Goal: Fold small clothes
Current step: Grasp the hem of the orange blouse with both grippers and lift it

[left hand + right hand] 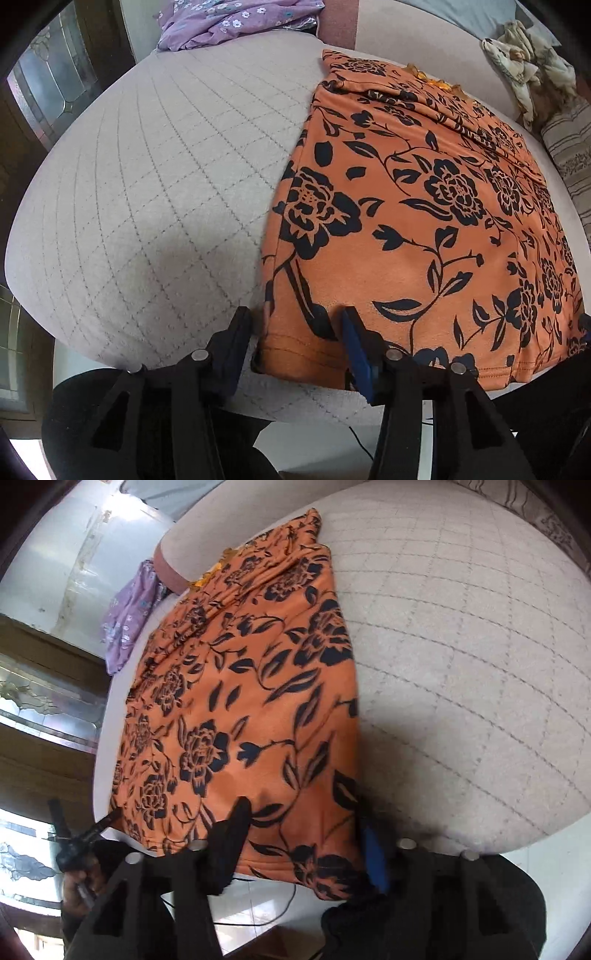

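Observation:
An orange garment with a black flower print (424, 221) lies flat on a grey quilted surface (147, 184), its hem at the near edge. My left gripper (295, 325) is open, its fingers either side of the hem's near left corner. In the right wrist view the same garment (240, 701) lies spread out, and my right gripper (303, 819) is open with its fingers astride the hem's near right corner. The left gripper also shows in the right wrist view (79, 834) at the garment's other near corner.
A purple flowered cloth (229, 22) lies at the far edge of the quilted surface. A crumpled pale cloth (532, 70) and a striped cushion (572, 155) sit at the right. A dark cable (258, 919) hangs below the near edge.

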The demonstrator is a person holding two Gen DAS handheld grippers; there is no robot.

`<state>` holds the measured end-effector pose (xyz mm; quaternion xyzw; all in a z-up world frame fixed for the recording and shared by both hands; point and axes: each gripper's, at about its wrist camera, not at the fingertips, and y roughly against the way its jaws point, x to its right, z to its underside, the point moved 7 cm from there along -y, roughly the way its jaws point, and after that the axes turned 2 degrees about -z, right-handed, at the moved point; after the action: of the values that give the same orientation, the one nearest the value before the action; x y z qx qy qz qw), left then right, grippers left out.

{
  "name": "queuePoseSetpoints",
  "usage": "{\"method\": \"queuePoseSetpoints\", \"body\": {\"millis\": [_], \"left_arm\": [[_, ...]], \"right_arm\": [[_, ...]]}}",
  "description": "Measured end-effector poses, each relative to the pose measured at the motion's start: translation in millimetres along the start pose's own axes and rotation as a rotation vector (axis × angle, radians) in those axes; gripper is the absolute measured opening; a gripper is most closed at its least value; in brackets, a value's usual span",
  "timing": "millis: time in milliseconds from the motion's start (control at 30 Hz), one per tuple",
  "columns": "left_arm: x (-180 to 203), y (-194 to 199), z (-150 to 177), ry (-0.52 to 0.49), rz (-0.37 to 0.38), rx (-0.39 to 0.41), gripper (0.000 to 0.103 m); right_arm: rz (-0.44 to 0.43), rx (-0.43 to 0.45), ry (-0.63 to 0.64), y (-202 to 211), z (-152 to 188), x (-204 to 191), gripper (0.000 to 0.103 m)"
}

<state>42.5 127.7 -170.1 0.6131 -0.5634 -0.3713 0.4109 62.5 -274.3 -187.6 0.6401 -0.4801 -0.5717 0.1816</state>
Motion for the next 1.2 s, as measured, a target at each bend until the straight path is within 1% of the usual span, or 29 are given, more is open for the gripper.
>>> {"method": "queuePoseSetpoints", "body": {"millis": [33,67,100,133,233,267,300,333,367,433,467,500,600,667,733,767,833,867,900,933,967,1067,1133,1200], "left_arm": [[1,1,-1,0.001,0.028,-0.004,0.009],[3,3,-3,0.007,0.058,-0.009,0.008],[2,11,-5,0.016,0.069,0.007,0.007],[1,19,-10,0.024,0.075,0.033,0.008],[-4,52,-27,0.09,0.151,0.11,0.008],[-6,56,-30,0.098,0.157,0.121,0.008],[-7,55,-32,0.104,0.154,0.123,0.008],[-7,49,-31,0.103,0.144,0.11,0.008],[-9,35,-26,0.107,0.125,0.07,0.008],[-11,8,-9,0.124,0.109,-0.028,0.008],[-12,-2,-2,0.128,0.097,-0.056,0.008],[-11,0,-2,0.12,0.095,-0.028,0.008],[-6,5,-5,0.099,0.101,-0.016,0.008],[-5,9,-14,0.097,0.118,-0.003,0.008],[-4,15,-28,0.102,0.139,0.035,0.008],[-5,22,-36,0.111,0.152,0.066,0.008],[-4,41,-53,0.12,0.188,0.146,0.008],[-3,50,-60,0.112,0.192,0.183,0.008],[-2,52,-65,0.102,0.179,0.202,0.008],[-4,50,-65,0.098,0.171,0.199,0.008],[-3,42,-64,0.095,0.171,0.175,0.008],[-2,10,-63,0.086,0.155,0.083,0.008],[0,8,-75,0.072,0.164,0.085,0.008],[6,20,-103,0.048,0.183,0.139,0.008]], "right_arm": [[0.012,-0.006,0.012,-2,0,-2,0.058],[0.015,-0.009,0.015,-2,1,-3,0.035],[0.006,-0.019,0.01,-2,0,-3,0.015],[-0.03,-0.013,-0.011,1,-2,-3,0.006],[-0.105,0.061,-0.053,25,-15,-7,0.006],[-0.144,0.09,-0.07,35,-22,-9,0.006],[-0.16,0.104,-0.073,40,-25,-11,0.006],[-0.16,0.117,-0.071,44,-29,-11,0.006],[-0.15,0.115,-0.075,41,-31,-8,0.006],[-0.135,0.083,-0.112,26,-28,5,0.006],[-0.122,0.061,-0.127,16,-23,11,0.006],[-0.12,0.05,-0.134,11,-19,13,0.006],[-0.135,0.043,-0.157,5,-13,18,0.007],[-0.16,0.048,-0.151,6,-16,17,0.007],[-0.194,0.056,-0.148,9,-22,13,0.007],[-0.215,0.062,-0.152,11,-26,12,0.007],[-0.302,0.093,-0.167,21,-37,3,0.007],[-0.337,0.114,-0.166,27,-44,-3,0.007],[-0.35,0.128,-0.162,31,-50,-6,0.007],[-0.353,0.138,-0.155,33,-57,-9,0.007],[-0.349,0.136,-0.155,31,-60,-9,0.007],[-0.338,0.101,-0.172,15,-65,-6,0.007],[-0.352,0.094,-0.184,7,-71,-7,0.007],[-0.357,0.1,-0.167,4,-87,-15,0.007]]}}
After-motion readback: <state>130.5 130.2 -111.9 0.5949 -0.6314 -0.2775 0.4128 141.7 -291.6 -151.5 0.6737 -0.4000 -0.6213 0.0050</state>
